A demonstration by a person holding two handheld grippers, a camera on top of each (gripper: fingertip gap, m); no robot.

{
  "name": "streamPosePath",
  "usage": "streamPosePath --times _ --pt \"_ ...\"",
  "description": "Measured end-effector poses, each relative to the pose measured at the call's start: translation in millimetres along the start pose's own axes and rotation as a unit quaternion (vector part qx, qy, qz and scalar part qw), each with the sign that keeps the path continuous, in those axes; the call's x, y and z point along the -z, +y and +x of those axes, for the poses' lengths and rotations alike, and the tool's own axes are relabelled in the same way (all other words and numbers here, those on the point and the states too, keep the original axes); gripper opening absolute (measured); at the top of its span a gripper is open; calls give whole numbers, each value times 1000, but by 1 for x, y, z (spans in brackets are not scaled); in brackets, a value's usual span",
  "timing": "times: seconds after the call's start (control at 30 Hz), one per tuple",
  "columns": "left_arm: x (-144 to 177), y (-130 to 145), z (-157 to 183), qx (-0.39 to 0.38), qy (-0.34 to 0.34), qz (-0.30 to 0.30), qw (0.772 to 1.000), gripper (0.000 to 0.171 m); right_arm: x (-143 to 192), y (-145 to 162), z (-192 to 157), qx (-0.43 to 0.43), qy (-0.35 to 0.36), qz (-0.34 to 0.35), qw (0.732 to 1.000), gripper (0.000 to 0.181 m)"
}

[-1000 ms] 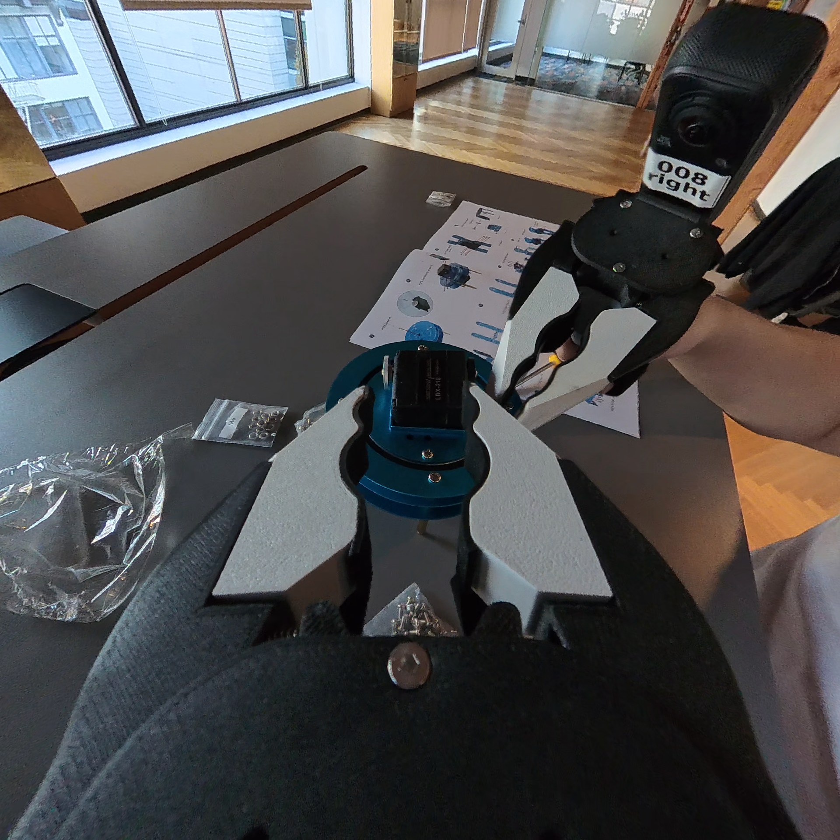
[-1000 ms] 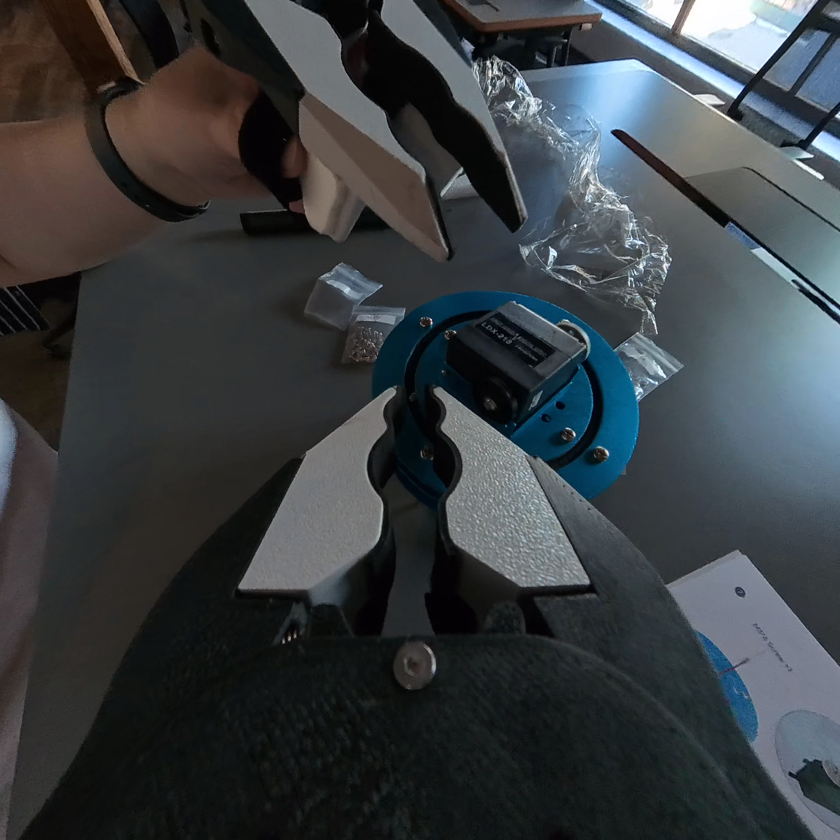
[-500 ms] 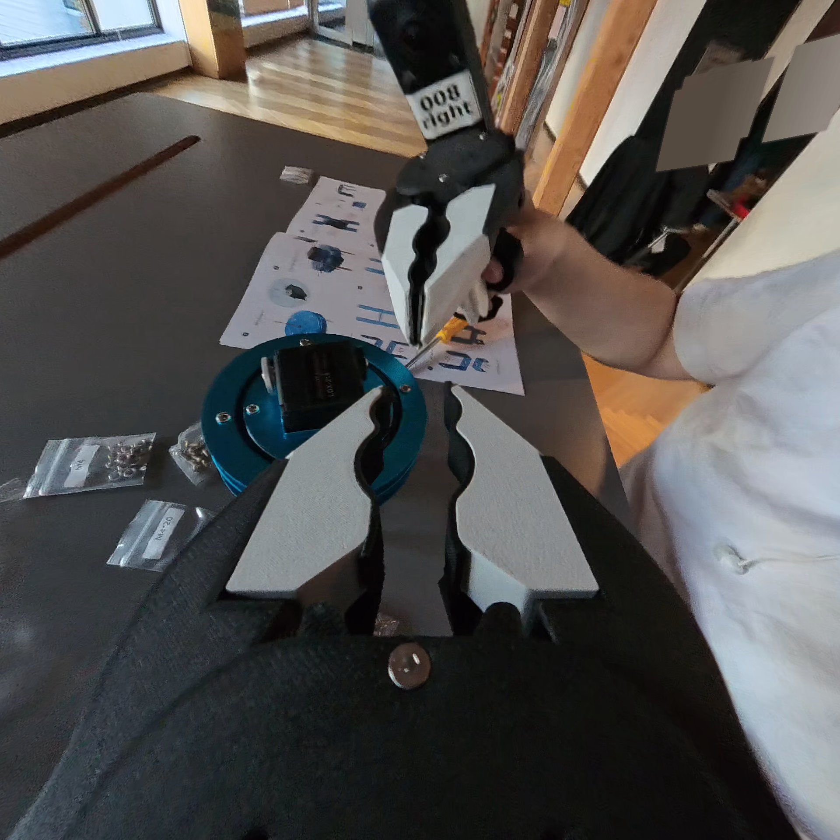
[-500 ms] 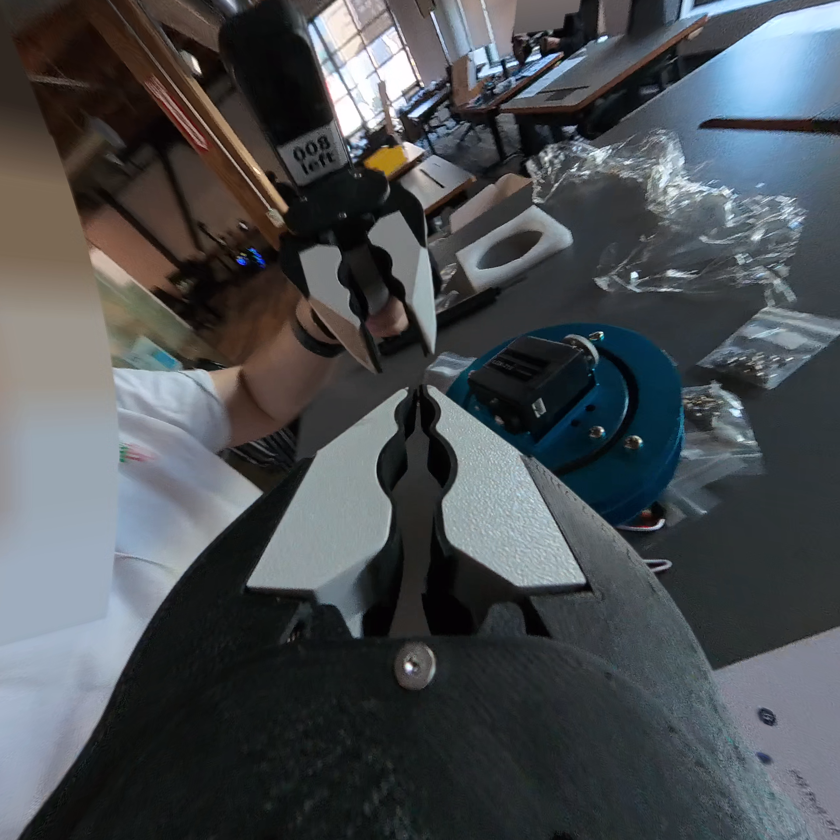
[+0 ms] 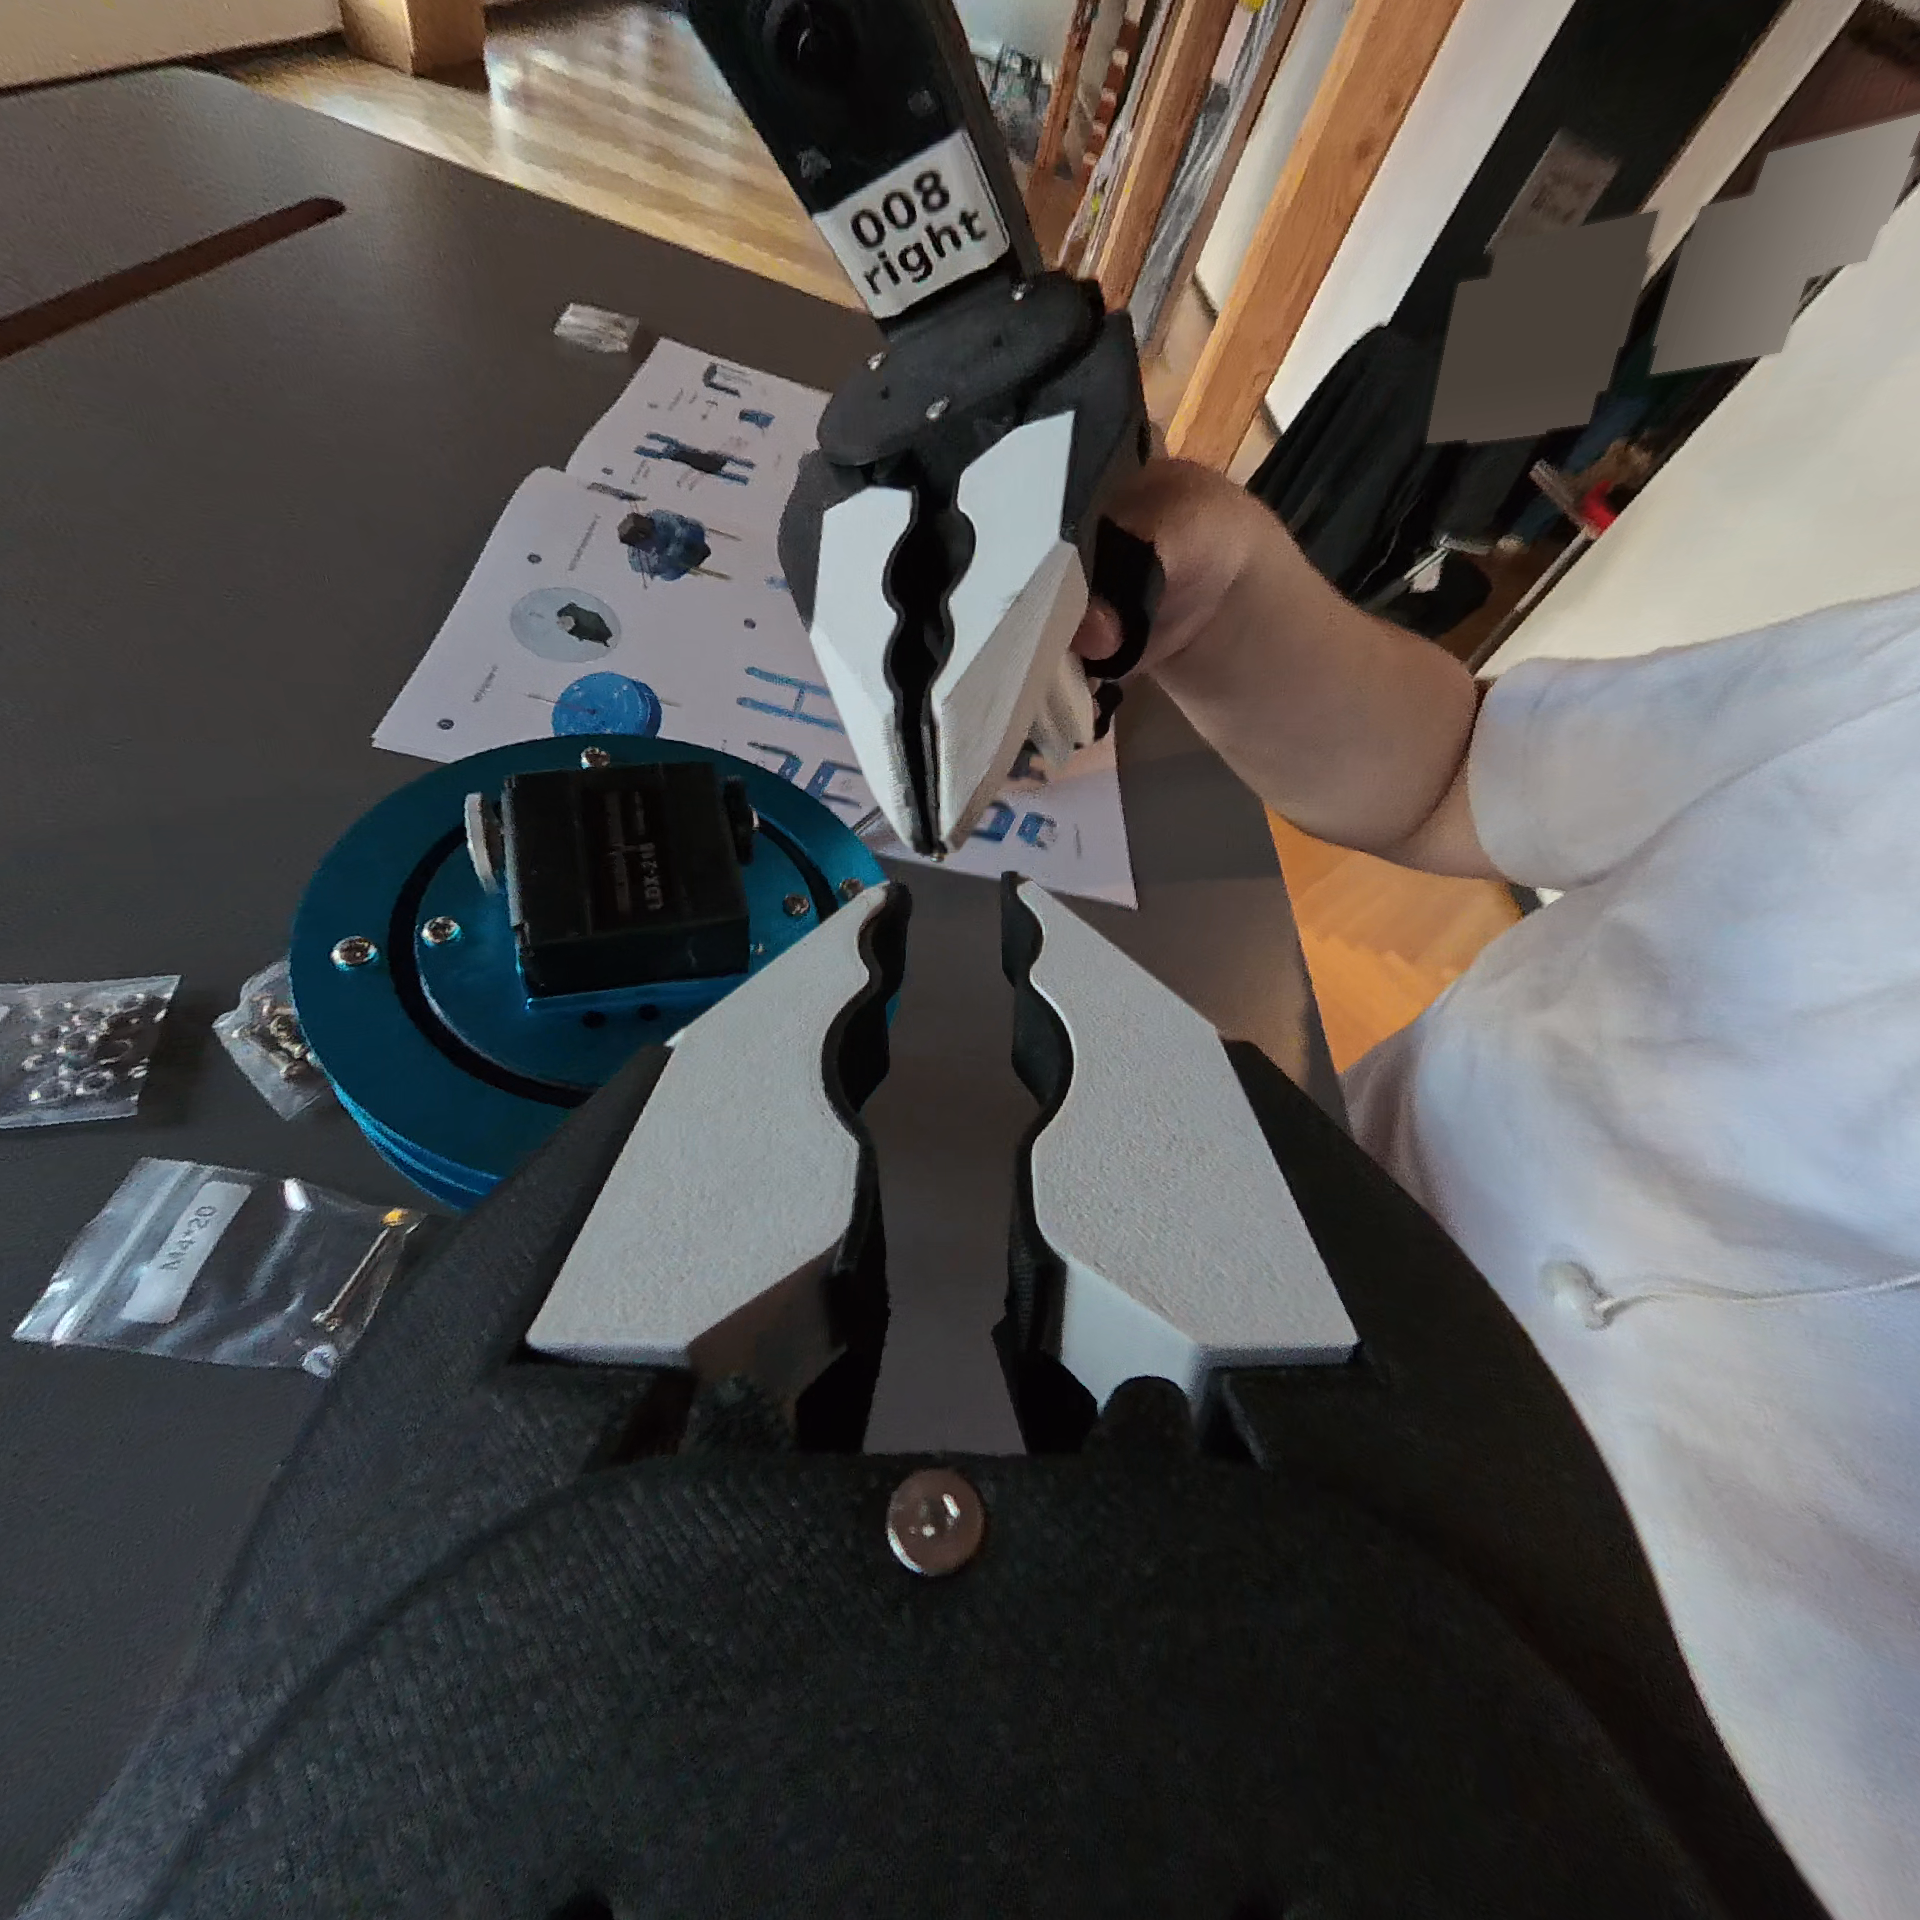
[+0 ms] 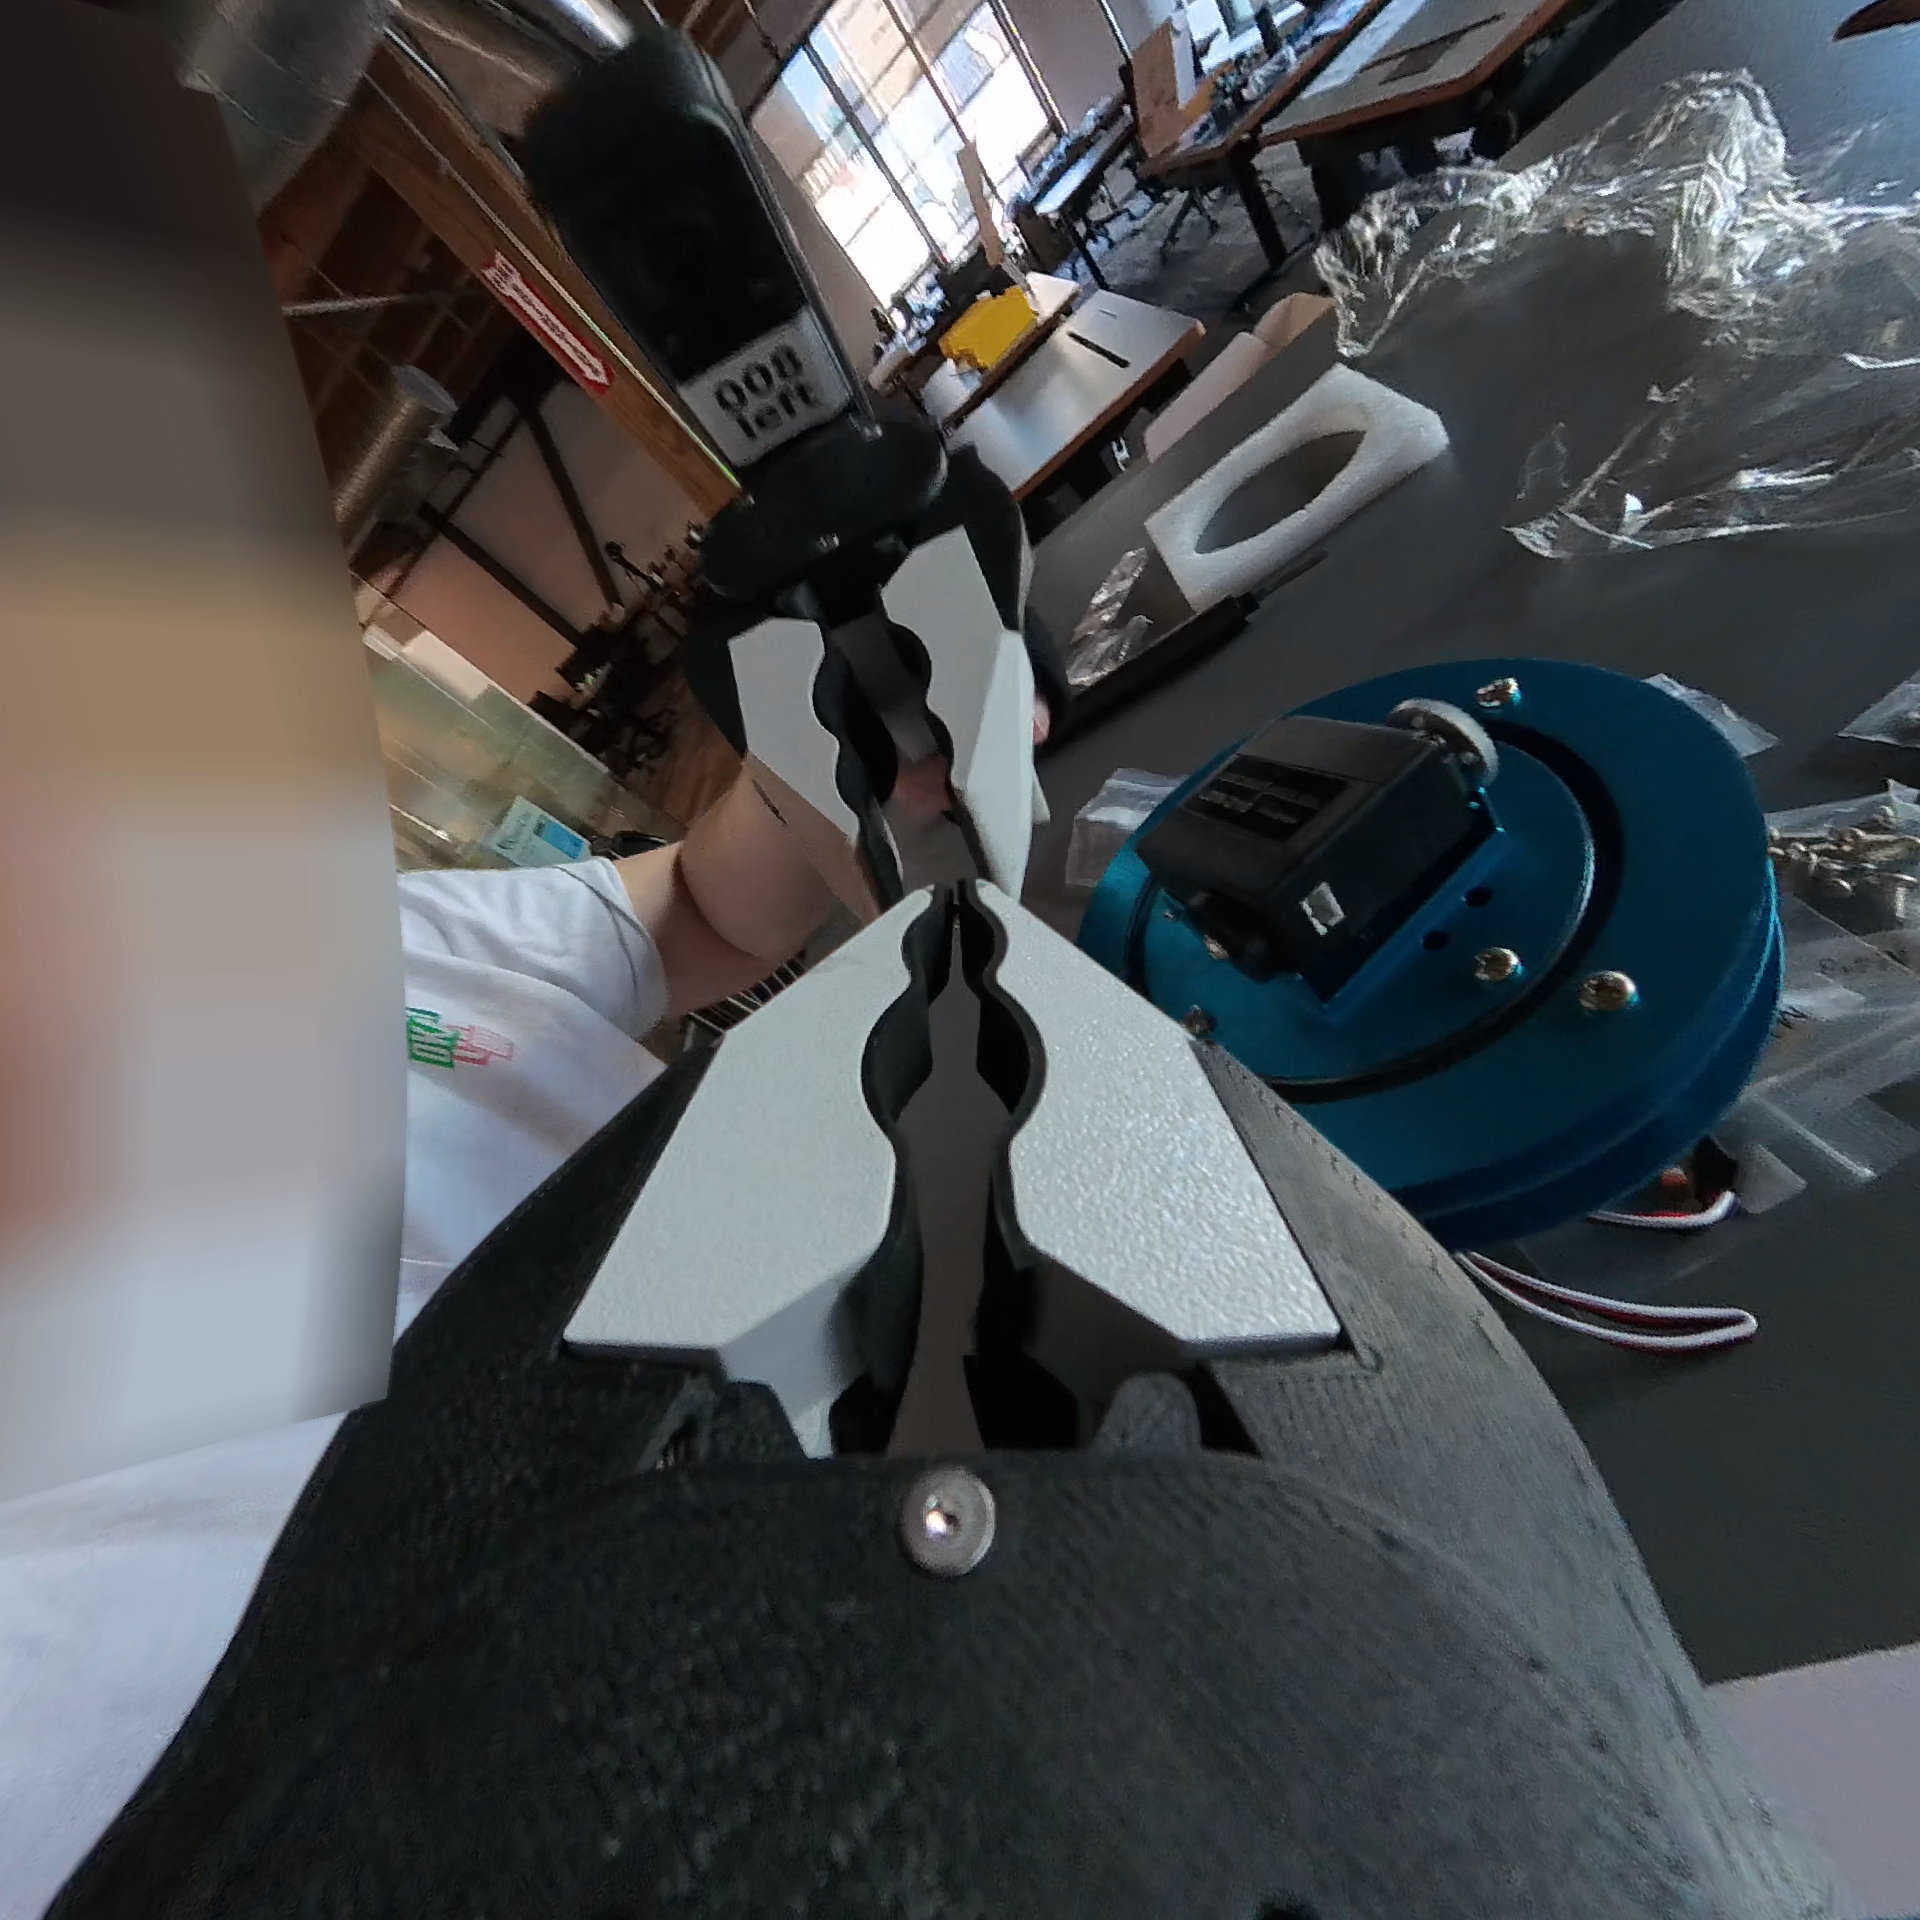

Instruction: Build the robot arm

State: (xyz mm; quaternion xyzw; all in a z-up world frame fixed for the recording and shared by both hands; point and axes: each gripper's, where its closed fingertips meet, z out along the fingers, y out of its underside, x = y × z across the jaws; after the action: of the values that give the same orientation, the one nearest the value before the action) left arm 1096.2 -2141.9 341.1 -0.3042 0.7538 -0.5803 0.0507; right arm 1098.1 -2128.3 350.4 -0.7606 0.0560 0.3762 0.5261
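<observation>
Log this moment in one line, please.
left gripper open, empty | right gripper shut | both near blue disc carrying black servo

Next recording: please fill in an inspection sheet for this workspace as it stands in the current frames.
Surface: dark table, matte, with a slot far left.
Job's things: blue disc base lying flat with a black servo mounted on top.
Clutter: instruction sheets, zip bags of screws, crumpled plastic wrap, white foam block.
Grippers: left gripper open and empty beside the disc; right gripper shut, raised above the table, tip to tip with the left one. Cannot tell if it pinches anything.
Cables: striped servo lead running out from under the disc.
Surroundings: wooden floor, other desks, person in a white shirt.
</observation>
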Motion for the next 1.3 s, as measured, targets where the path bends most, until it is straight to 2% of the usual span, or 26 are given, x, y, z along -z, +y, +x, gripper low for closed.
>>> streamPosePath --times 0.07,0.13,0.3,0.43,0.67,0.93,1.13,1.3 --pt "3 8 -7 -12 -25 -35 999 16 -2 8 4 12 16 -13 1000 0" --pt "10 12 -20 -32 -68 -53 996 15 -3 16 17 53 63 -35 996 0" --pt "19 -1 -21 -14 -61 -16 998 13 -6 26 24 152 109 -78 979 0" --pt "21 -3 -20 -10 -57 -7 998 13 -5 24 28 189 130 -75 970 0" --pt "21 -3 -19 -12 -55 -7 998 12 -6 29 30 179 117 -81 973 0" --pt "18 1 -20 -17 -58 -21 998 12 2 21 21 198 100 -50 974 12" --pt "-2 16 -17 -105 -91 -76 987 8 31 17 10 234 103 -14 967 14" --pt "-10 18 -16 -131 -103 -93 982 7 49 16 22 189 124 15 974 13"
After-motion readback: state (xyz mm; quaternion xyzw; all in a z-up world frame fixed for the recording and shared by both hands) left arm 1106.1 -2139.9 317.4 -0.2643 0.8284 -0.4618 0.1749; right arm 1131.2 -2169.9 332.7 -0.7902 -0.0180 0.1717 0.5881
